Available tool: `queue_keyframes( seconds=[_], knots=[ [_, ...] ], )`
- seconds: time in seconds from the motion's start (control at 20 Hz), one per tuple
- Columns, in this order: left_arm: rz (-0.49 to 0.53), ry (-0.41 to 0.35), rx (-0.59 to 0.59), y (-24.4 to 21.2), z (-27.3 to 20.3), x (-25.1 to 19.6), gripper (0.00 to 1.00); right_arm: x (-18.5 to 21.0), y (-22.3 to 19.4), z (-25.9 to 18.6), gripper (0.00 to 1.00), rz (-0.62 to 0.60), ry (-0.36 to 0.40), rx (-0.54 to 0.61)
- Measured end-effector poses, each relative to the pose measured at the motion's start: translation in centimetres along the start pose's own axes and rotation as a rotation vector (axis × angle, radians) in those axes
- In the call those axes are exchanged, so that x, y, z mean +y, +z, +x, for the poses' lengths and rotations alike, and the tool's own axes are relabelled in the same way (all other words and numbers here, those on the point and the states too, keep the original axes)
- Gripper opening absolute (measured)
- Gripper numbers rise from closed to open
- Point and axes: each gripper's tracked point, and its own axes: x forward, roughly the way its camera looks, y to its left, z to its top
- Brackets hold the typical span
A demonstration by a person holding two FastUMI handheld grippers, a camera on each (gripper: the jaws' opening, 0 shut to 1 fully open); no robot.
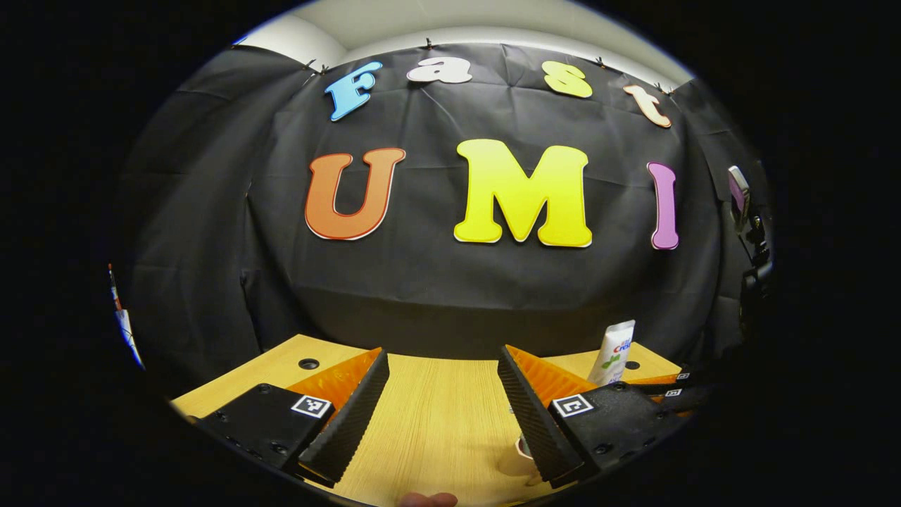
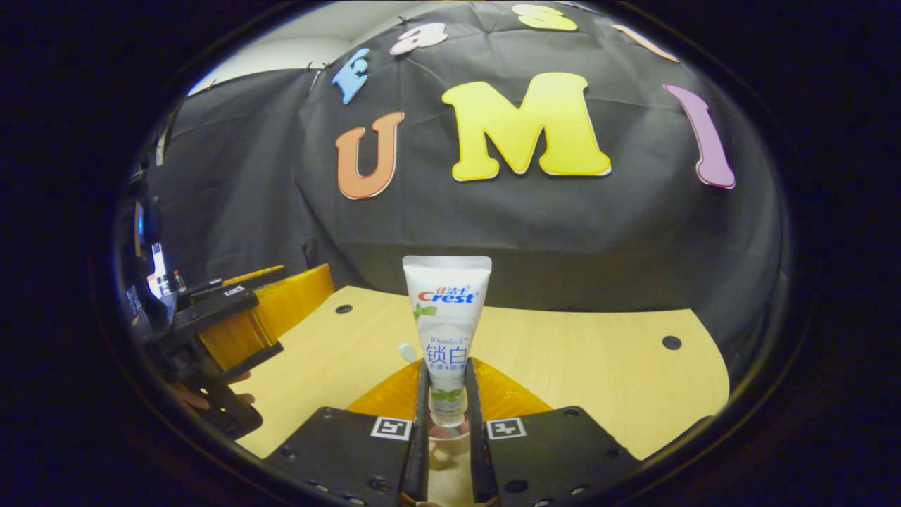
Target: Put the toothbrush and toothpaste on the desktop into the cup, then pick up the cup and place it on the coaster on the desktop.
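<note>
A white toothpaste tube [image 2: 448, 317] stands upright, cap end down, with my right gripper [image 2: 446, 366] shut on its lower part. Right under the tube, between the fingers, shows the rim of a pale cup [image 2: 443, 440]. A small white tip [image 2: 407, 351], perhaps the toothbrush head, pokes up just left of the tube. In the left gripper view the tube [image 1: 612, 351] rises at the right above the right gripper [image 1: 669, 389], and a bit of the cup [image 1: 521, 451] peeks past my right finger. My left gripper [image 1: 443, 359] is open wide over bare wood.
The wooden table [image 2: 598, 366] has small round holes [image 2: 671, 343] near its far edge. The left gripper [image 2: 278, 310] and the hand holding it sit at the left in the right gripper view. A phone on a stand [image 1: 738, 193] hangs at the right wall.
</note>
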Motion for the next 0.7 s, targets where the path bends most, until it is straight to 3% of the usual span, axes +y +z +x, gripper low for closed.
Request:
queue_keyframes(
  seconds=[0.1, 0.3, 0.4, 0.7],
  knots=[
    [0.007, -0.001, 0.001, 0.1, 0.1, 0.3, 0.98, 0.3, -0.3, 0.4, 0.22, -0.019, -0.004, 0.001],
    [0.017, -0.016, 0.000, 0.2, 0.1, 0.2, 0.98, 0.0, -2.6, 1.2, 0.25, -0.014, -0.023, 0.012],
    [0.007, -0.014, 0.005, 0.1, 0.2, 0.4, 0.98, 0.2, -3.1, 0.7, 0.39, -0.016, -0.018, 0.019],
    [-0.012, 0.003, 0.020, -0.2, -0.4, 0.8, 0.98, -0.9, -3.3, -1.5, 0.53, -0.012, -0.077, 0.017]
  ],
)
